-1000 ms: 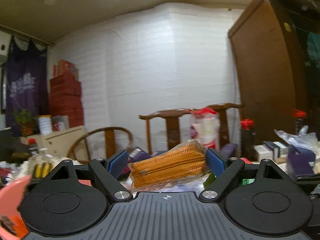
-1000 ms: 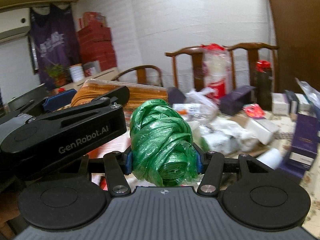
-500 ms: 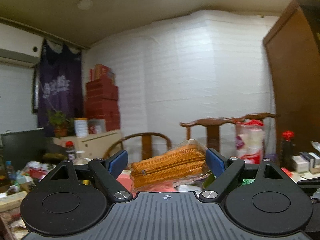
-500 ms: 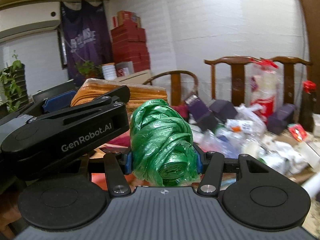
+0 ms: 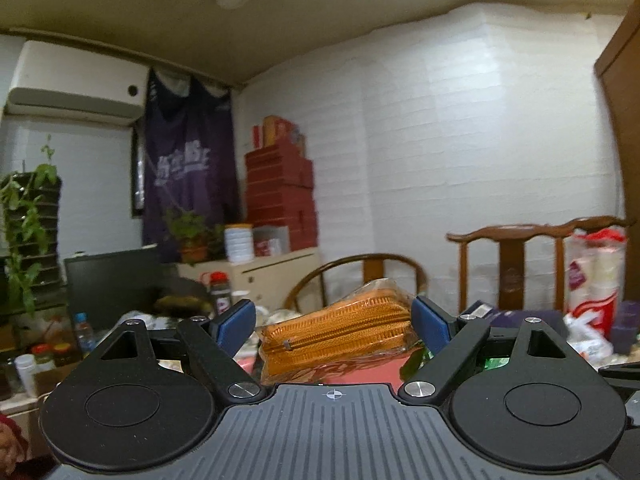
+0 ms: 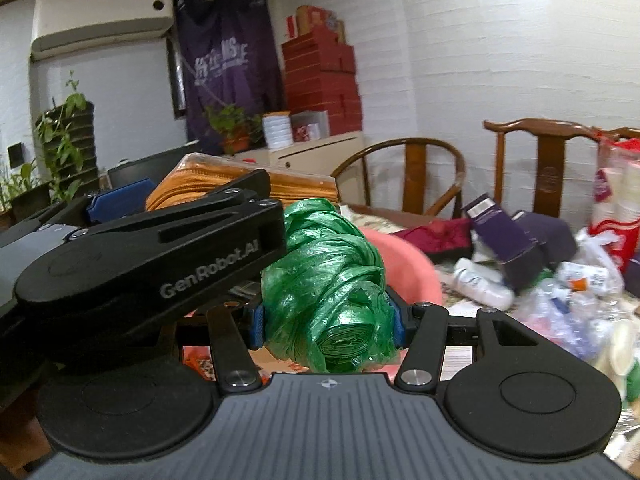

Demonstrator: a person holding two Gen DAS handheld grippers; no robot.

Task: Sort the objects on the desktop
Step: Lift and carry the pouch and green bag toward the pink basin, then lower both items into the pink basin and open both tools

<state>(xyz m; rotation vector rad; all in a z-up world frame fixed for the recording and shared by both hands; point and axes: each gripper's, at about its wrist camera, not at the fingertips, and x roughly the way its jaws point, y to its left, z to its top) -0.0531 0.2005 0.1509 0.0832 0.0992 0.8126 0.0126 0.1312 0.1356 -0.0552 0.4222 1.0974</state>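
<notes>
Your left claw (image 5: 334,322) is clamped on an orange zippered pouch wrapped in clear plastic (image 5: 336,338), its blue pads (image 5: 430,322) pressing both ends, and the pouch is held in the air, tilted with its right end higher. Your right claw (image 6: 326,320) grips a scrunched roll of green plastic bags (image 6: 326,288), pinched between its blue pads (image 6: 257,325) and also lifted off the cluttered counter (image 6: 460,300). In the right wrist view, the left claw (image 6: 132,196) sits just beside and left of the green roll, with the orange pouch (image 6: 224,182) showing above its black arm. Behind the roll lies a pink rounded object (image 6: 408,264). Purple boxes (image 6: 500,240) and clear plastic wrappers (image 6: 560,304) crowd the counter to the right, before brown wooden chairs (image 6: 416,172).
</notes>
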